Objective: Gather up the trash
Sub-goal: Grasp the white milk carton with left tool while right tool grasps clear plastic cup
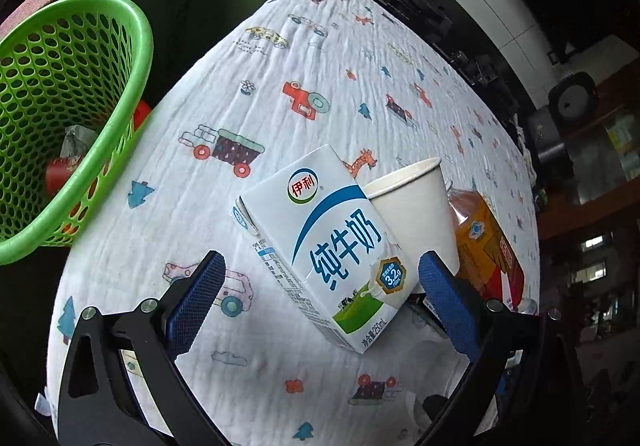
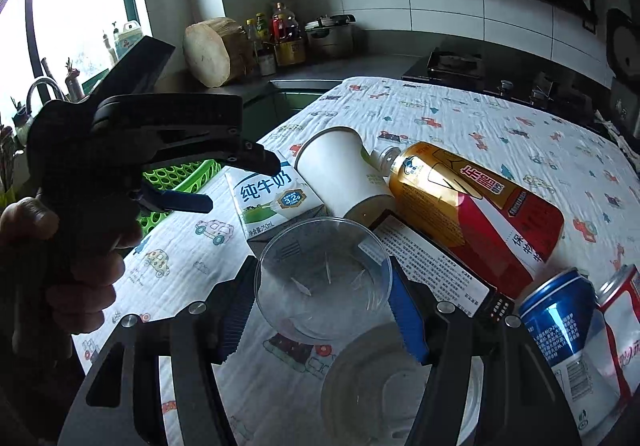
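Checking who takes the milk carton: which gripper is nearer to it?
Left. The left gripper hangs open straddling the milk carton. The right gripper is farther back, closed around a clear plastic cup in front of it.

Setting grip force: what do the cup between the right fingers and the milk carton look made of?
Clear cup: thin transparent plastic, glossy; the cloth shows through, so likely flimsy. Milk carton: printed coated paperboard, smooth with a slight sheen, folded seams and sharp edges; probably dents easily.
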Tool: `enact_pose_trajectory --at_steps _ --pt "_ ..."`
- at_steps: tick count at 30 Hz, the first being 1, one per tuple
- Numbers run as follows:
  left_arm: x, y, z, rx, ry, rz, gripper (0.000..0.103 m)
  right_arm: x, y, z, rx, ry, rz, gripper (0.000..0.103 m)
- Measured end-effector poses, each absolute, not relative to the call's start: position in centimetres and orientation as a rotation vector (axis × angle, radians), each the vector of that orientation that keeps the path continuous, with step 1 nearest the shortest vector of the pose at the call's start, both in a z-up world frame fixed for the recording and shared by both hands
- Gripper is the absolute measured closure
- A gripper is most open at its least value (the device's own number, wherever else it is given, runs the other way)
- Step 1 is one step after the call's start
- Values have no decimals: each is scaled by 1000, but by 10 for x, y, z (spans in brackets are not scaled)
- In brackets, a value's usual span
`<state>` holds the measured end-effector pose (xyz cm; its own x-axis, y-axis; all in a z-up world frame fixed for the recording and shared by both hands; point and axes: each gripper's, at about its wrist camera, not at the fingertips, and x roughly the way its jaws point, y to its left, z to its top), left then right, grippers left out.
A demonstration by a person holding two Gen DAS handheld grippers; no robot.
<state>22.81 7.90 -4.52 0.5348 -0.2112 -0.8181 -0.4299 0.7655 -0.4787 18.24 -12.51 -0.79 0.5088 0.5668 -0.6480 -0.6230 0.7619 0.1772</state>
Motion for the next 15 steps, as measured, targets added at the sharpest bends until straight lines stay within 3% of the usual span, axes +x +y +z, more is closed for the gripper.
enact_pose_trajectory --at_steps 15 --pt "249 67 -61 -776 1048 331 6 165 -166 -8 -12 726 715 42"
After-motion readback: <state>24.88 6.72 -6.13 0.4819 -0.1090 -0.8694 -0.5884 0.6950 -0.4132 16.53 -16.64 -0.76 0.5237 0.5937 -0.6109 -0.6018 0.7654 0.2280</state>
